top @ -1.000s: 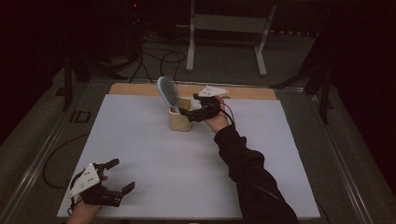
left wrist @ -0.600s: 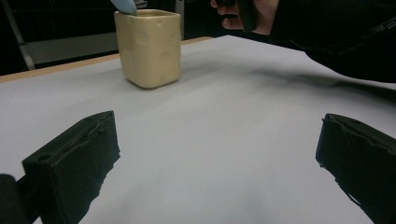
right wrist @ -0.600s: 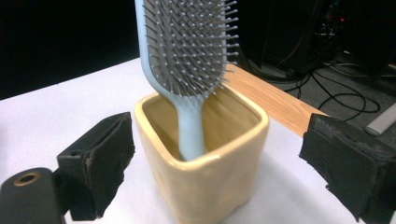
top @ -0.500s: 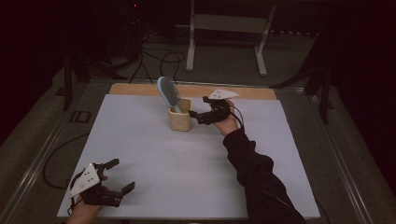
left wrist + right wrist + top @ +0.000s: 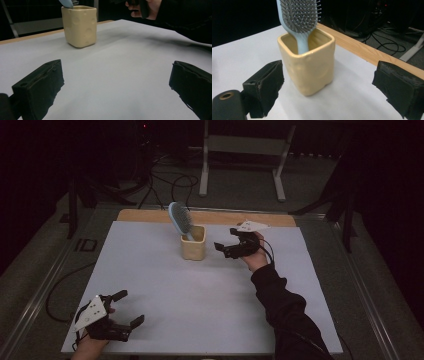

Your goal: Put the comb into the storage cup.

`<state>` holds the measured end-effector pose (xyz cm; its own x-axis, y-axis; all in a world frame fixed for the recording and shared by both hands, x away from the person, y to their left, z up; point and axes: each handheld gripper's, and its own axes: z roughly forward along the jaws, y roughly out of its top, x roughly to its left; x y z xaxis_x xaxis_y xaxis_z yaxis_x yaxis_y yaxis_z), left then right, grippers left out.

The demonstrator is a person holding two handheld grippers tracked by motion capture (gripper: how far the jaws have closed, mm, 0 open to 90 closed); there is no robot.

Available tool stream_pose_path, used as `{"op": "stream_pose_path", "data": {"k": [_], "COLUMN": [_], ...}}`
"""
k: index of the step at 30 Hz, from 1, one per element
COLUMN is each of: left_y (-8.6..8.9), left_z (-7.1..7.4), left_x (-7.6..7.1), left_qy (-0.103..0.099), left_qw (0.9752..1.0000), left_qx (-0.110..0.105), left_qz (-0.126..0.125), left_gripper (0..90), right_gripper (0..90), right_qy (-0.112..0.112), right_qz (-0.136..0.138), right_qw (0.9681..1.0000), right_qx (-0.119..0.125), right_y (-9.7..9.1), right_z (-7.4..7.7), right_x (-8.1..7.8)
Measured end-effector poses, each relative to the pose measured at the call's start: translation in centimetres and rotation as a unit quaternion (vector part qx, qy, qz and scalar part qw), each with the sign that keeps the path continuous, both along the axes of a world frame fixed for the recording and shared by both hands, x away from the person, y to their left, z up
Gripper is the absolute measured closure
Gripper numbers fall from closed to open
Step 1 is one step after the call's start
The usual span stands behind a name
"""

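1. The right gripper (image 5: 226, 248) hangs just beside the yellow cup (image 5: 193, 243), jaws spread wide and empty, touching nothing.
2. In the right gripper view the cup (image 5: 308, 67) stands upright ahead of the jaws and between their lines, clear of both.
3. The blue hairbrush (image 5: 299, 17) stands handle-down in the cup, bristles facing this gripper, head leaning away from it.
4. The left gripper (image 5: 124, 313) is released too, jaws wide apart over the white table (image 5: 210, 300), well apart from the cup.
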<state>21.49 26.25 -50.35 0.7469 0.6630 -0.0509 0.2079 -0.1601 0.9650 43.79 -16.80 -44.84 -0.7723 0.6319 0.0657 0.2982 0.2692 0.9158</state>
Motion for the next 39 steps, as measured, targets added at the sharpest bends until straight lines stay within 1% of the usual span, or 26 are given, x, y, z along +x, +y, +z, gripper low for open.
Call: {"op": "stream_pose_path", "data": {"k": [6, 10, 14, 18, 21, 27, 30, 32, 34, 37, 39], "left_y": [0.0, 0.0, 0.0, 0.0, 0.0, 0.0, 0.0, 0.0, 0.0, 0.0, 0.0], "left_z": [0.0, 0.0, 0.0, 0.0, 0.0, 0.0, 0.0, 0.0, 0.0, 0.0, 0.0], "left_x": [0.1, 0.1, 0.0, 0.0, 0.1, 0.1, 0.0, 0.0, 0.0, 0.0, 0.0], "left_qy": [0.0, 0.001, 0.0, 0.0, 0.001, 0.001, 0.0, 0.0, 0.0, 0.0, 0.0], "left_qw": [1.0, 1.0, 1.0, 1.0, 1.0, 1.0, 1.0, 1.0, 1.0, 1.0, 1.0], "left_qx": [0.0, -0.001, -0.001, -0.002, -0.001, 0.0, 0.0, 0.0, 0.0, 0.001, 0.001], "left_qz": [0.0, 0.0, 0.0, 0.001, 0.001, 0.001, 0.0, 0.001, 0.001, 0.001, 0.001], "left_gripper": [0.0, 0.0, 0.0, 0.0, 0.0, 0.0, 0.0, 0.0, 0.0, 0.0, 0.0], "right_gripper": [8.9, 8.9, 8.9, 8.9, 8.9, 8.9, 8.8, 8.8, 8.9, 8.9, 8.8], "right_qy": [-0.005, -0.005, -0.005, -0.003, 0.003, 0.009, 0.013, 0.011, 0.015, 0.012, 0.015], "right_qz": [-0.01, -0.011, -0.01, -0.01, -0.014, -0.019, -0.021, -0.024, -0.025, -0.027, -0.026], "right_qw": [0.9999, 0.9999, 0.9997, 0.9997, 0.9998, 0.9997, 0.9997, 0.9995, 0.9994, 0.9994, 0.9995], "right_qx": [-0.005, -0.01, -0.02, -0.02, -0.015, -0.013, -0.008, -0.015, -0.016, -0.016, -0.013], "right_y": [-1.7, -2.6, -3.2, -4.1, -4.8, -6.1, -6.5, -6.8, -7.1, -7.6, -8.0], "right_z": [0.2, 0.3, 0.0, -0.4, -0.9, -1.8, -2.1, -2.3, -2.4, -2.5, -2.7], "right_x": [-1.0, -1.8, -2.5, -3.4, -4.1, -5.4, -6.3, -6.9, -7.5, -8.4, -9.1]}}
